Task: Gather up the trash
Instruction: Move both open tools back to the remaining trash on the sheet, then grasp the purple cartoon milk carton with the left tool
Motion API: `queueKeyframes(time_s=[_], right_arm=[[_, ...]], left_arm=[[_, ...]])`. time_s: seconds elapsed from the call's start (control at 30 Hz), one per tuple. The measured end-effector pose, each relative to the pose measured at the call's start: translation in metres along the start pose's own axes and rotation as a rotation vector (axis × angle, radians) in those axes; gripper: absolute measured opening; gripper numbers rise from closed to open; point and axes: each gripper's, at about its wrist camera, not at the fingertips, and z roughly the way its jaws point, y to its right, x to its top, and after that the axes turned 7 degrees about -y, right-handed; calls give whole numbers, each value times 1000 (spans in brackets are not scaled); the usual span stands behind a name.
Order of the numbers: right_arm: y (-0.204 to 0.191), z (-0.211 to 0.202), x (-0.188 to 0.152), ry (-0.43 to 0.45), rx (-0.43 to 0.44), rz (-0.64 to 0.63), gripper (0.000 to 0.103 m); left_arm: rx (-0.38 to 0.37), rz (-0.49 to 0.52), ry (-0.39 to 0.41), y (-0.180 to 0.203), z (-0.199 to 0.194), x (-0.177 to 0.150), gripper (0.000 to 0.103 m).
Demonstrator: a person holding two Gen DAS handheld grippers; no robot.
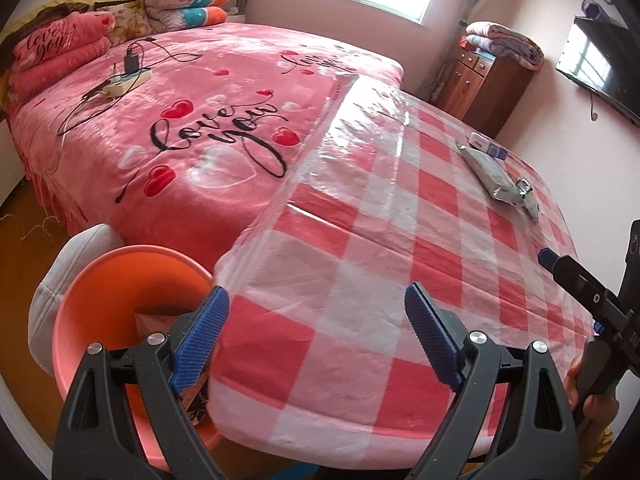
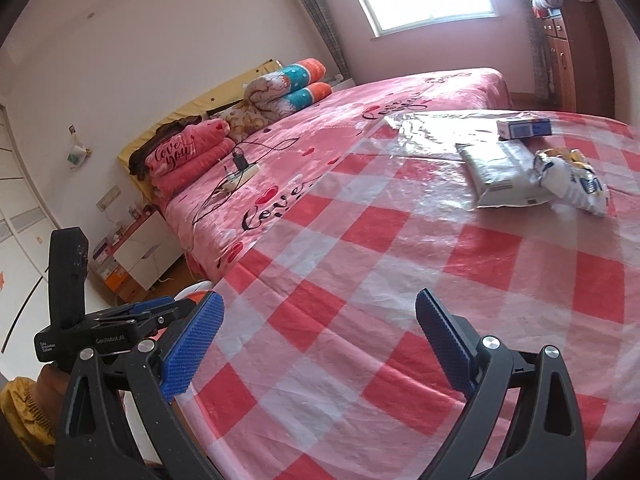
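Through my left wrist camera, my left gripper (image 1: 316,336) stood wide, its blue ribbed pads well apart with nothing between them, over the near edge of a table covered by a red-and-white checked cloth (image 1: 360,240) under clear plastic. Just beside that edge, below my left pad, sat an orange plastic bin (image 1: 132,276); a crumpled wrapper already lay inside it, partly hidden by my finger. Far across the cloth lay the remaining trash: a flat silver-grey packet (image 1: 486,170), a crinkled foil bag (image 1: 528,196) touching its far end, and a small white-and-blue box (image 1: 486,145) beyond them. My right gripper's body (image 1: 580,292) entered from the right edge. Behind the table was a bed with a pink "Love you" blanket (image 1: 208,128).

Through my right wrist camera, my right gripper (image 2: 320,344) was likewise spread wide and empty above the checked cloth (image 2: 360,280). The trash lay well ahead, towards the upper right: the silver packet (image 2: 496,176) lying flat with its printed back up, a puffy, crumpled white snack bag (image 2: 572,180) with yellow and blue print resting against its right side, and the white-and-blue carton (image 2: 524,128) just behind them. My left gripper's body (image 2: 92,328) showed at the left, a yellow sleeve (image 2: 24,412) beneath it.
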Motion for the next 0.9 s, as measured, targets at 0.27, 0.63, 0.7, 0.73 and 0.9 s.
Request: queueKeyframes(time_s=[0.27, 0.63, 0.7, 0.73, 0.9], right_arm=[[22, -14, 1, 41, -29, 40, 96], [63, -43, 5, 114, -134, 96, 96], [74, -48, 5, 122, -160, 117, 96], [80, -51, 5, 126, -174, 129, 96], [113, -65, 4, 147, -213, 211, 96]], left_arm=[[-12, 52, -10, 28, 6, 4, 90], [-52, 170, -28, 92, 17, 22, 90], [-63, 199, -18, 109, 19, 31, 90], [-69, 211, -15, 116, 20, 36, 90], [-104, 293, 10, 168, 29, 65, 90]])
